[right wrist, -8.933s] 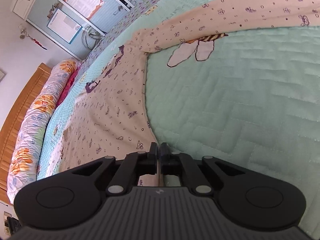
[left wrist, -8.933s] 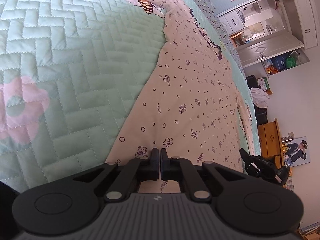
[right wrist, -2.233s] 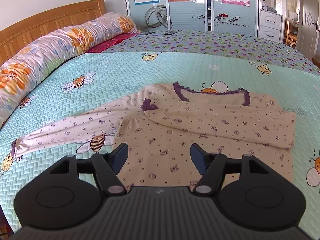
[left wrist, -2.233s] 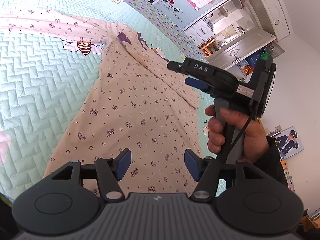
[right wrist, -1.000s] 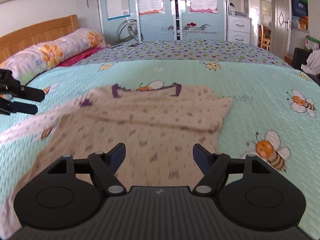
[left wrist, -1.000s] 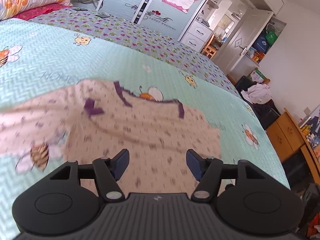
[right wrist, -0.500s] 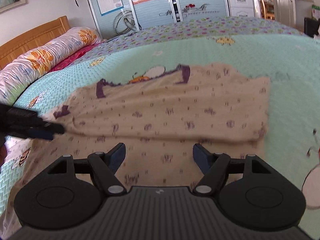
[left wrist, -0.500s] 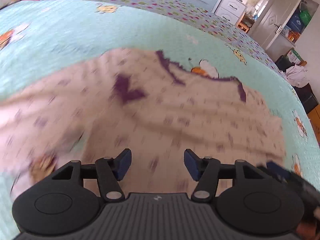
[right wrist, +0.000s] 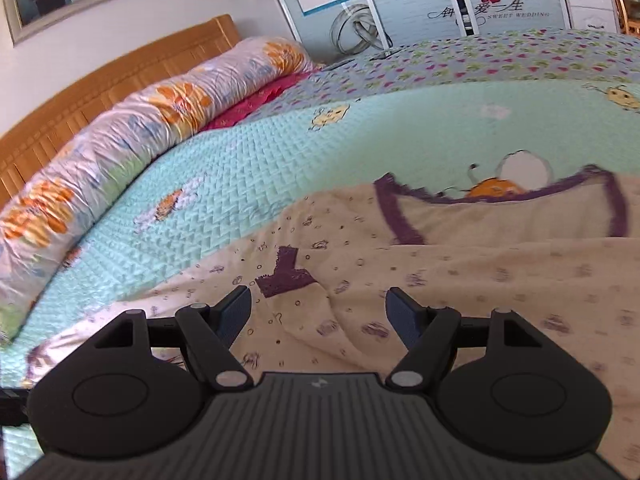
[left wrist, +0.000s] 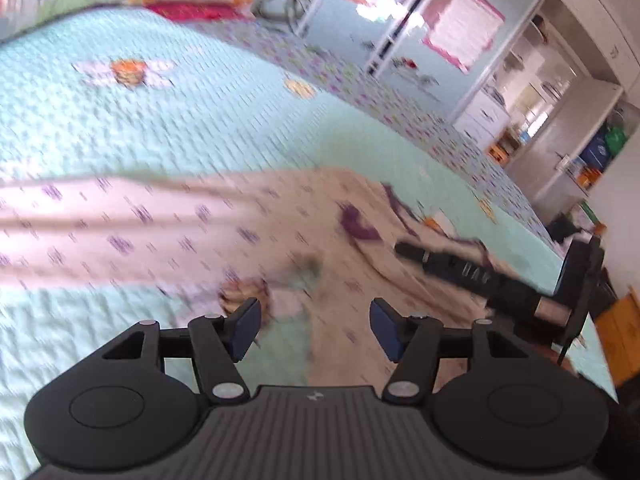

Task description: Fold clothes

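Observation:
A cream pyjama top with small purple prints lies flat on the bed. In the right wrist view its purple neckline point(right wrist: 400, 216) is ahead, and one sleeve is folded across the chest, ending in a purple cuff point(right wrist: 284, 272). My right gripper point(right wrist: 320, 314) hovers open just over that cuff, holding nothing. The left wrist view is blurred. There the other sleeve point(left wrist: 120, 232) stretches out to the left, and my left gripper point(left wrist: 316, 326) stands open above the armpit area, empty. The right gripper point(left wrist: 404, 250) reaches in from the right over the top's body point(left wrist: 360, 280).
The green quilted bedspread point(right wrist: 260, 168) with bee prints surrounds the top. A rolled floral quilt point(right wrist: 140, 120) lies along the wooden headboard point(right wrist: 100, 76) at the left. Wardrobe doors point(right wrist: 500, 0) and drawers stand beyond the bed's far side.
Both views have swung left and dropped closer to the top. The right gripper now sits by the purple cuff near the shoulder, and the spread sleeve fills the left view. Both grippers stay open.

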The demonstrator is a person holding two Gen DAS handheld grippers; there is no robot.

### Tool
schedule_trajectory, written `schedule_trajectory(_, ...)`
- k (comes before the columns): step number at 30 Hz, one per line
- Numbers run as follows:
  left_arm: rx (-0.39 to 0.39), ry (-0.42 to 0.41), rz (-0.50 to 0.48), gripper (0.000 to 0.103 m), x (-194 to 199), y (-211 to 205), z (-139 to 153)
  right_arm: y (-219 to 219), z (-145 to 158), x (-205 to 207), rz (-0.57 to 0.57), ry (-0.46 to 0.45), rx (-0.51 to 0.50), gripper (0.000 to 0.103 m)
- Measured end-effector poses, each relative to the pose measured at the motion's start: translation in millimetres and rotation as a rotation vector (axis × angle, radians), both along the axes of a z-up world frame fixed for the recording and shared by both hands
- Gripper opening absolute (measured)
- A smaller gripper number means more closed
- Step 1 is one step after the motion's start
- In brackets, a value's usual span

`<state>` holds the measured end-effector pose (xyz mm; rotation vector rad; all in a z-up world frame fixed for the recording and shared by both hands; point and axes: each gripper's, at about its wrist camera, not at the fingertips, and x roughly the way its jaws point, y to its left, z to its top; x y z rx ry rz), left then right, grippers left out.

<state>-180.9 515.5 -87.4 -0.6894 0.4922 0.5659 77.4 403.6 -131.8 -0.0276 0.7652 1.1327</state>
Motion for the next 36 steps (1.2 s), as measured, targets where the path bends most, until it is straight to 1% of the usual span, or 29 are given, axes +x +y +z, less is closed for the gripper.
schedule_trajectory(1, -0.009, -0.031, 0.014, 0.063, -5, 5, -3, 7, -5, -10, 0.023, -0.022, -0.018, 0.063)
schedule_trajectory(2, -0.032, -0.071, 0.015, 0.063, -10, 9, -7, 12, -9, -22, 0.049, -0.051, -0.037, 0.042)
schedule_trajectory(3, -0.048, -0.106, 0.012, 0.063, -15, 12, -12, 18, -14, -33, 0.074, -0.079, -0.055, 0.033)
schedule_trajectory(4, -0.059, -0.135, 0.008, 0.063, -20, 14, -17, 17, -12, -49, 0.109, -0.13, -0.06, 0.018)
schedule_trajectory(5, -0.069, -0.16, 0.006, 0.063, -24, 16, -22, 15, -9, -66, 0.146, -0.187, -0.061, 0.014)
schedule_trajectory(8, -0.129, -0.211, 0.009, 0.064, -32, 29, -42, -1, 5, -103, 0.247, -0.324, -0.039, 0.016)
schedule_trajectory(9, -0.145, -0.223, 0.014, 0.064, -34, 33, -47, -5, 9, -108, 0.255, -0.352, -0.031, 0.018)
schedule_trajectory(10, -0.157, -0.236, 0.019, 0.064, -35, 36, -51, -9, 14, -108, 0.238, -0.367, -0.015, 0.02)
schedule_trajectory(12, -0.17, -0.249, 0.029, 0.064, -37, 41, -58, -7, 18, -92, 0.17, -0.346, 0.0, 0.031)
schedule_trajectory(13, -0.177, -0.25, 0.031, 0.064, -38, 42, -60, -3, 16, -82, 0.126, -0.317, -0.016, 0.041)
schedule_trajectory(14, -0.181, -0.254, 0.031, 0.064, -38, 43, -62, 2, 14, -72, 0.08, -0.283, -0.038, 0.041)
schedule_trajectory(15, -0.184, -0.26, 0.031, 0.064, -39, 44, -64, 6, 9, -65, 0.06, -0.234, -0.054, 0.041)
schedule_trajectory(16, -0.189, -0.263, 0.034, 0.064, -40, 46, -66, 11, 3, -65, 0.081, -0.176, -0.074, 0.042)
schedule_trajectory(17, -0.196, -0.264, 0.039, 0.064, -40, 47, -68, 15, -2, -74, 0.122, -0.169, -0.098, 0.042)
schedule_trajectory(18, -0.202, -0.266, 0.042, 0.064, -40, 48, -71, 19, -6, -85, 0.165, -0.177, -0.123, 0.042)
schedule_trajectory(19, -0.207, -0.27, 0.045, 0.064, -41, 49, -73, 20, -4, -97, 0.165, -0.242, -0.134, 0.041)
schedule_trajectory(20, -0.21, -0.272, 0.046, 0.064, -41, 49, -74, 19, 0, -102, 0.138, -0.291, -0.124, 0.041)
schedule_trajectory(21, -0.208, -0.273, 0.044, 0.064, -41, 50, -74, 18, 5, -100, 0.102, -0.297, -0.099, 0.042)
schedule_trajectory(22, -0.207, -0.273, 0.041, 0.065, -42, 50, -75, 19, 9, -93, 0.072, -0.285, -0.094, 0.045)
schedule_trajectory(23, -0.207, -0.274, 0.036, 0.066, -41, 50, -75, 21, 12, -85, 0.044, -0.271, -0.094, 0.05)
schedule_trajectory(25, -0.205, -0.274, 0.03, 0.067, -40, 49, -76, 34, 13, -75, 0.004, -0.281, -0.155, 0.05)
schedule_trajectory(28, -0.208, -0.276, 0.024, 0.067, -39, 49, -78, 57, 7, -71, -0.021, -0.322, -0.247, 0.053)
schedule_trajectory(30, -0.213, -0.281, 0.021, 0.067, -40, 50, -79, 71, -3, -72, -0.031, -0.337, -0.291, 0.051)
schedule_trajectory(31, -0.22, -0.286, 0.021, 0.067, -41, 51, -79, 76, -8, -69, -0.046, -0.318, -0.299, 0.042)
schedule_trajectory(32, -0.224, -0.289, 0.021, 0.067, -41, 51, -80, 78, -8, -65, -0.071, -0.294, -0.288, 0.03)
schedule_trajectory(33, -0.226, -0.289, 0.021, 0.067, -41, 52, -80, 79, -8, -61, -0.1, -0.269, -0.272, 0.024)
schedule_trajectory(34, -0.227, -0.29, 0.021, 0.067, -41, 52, -80, 80, -7, -57, -0.128, -0.244, -0.256, 0.005)
schedule_trajectory(36, -0.228, -0.29, 0.021, 0.067, -41, 52, -81, 82, -1, -47, -0.165, -0.174, -0.202, 0.004)
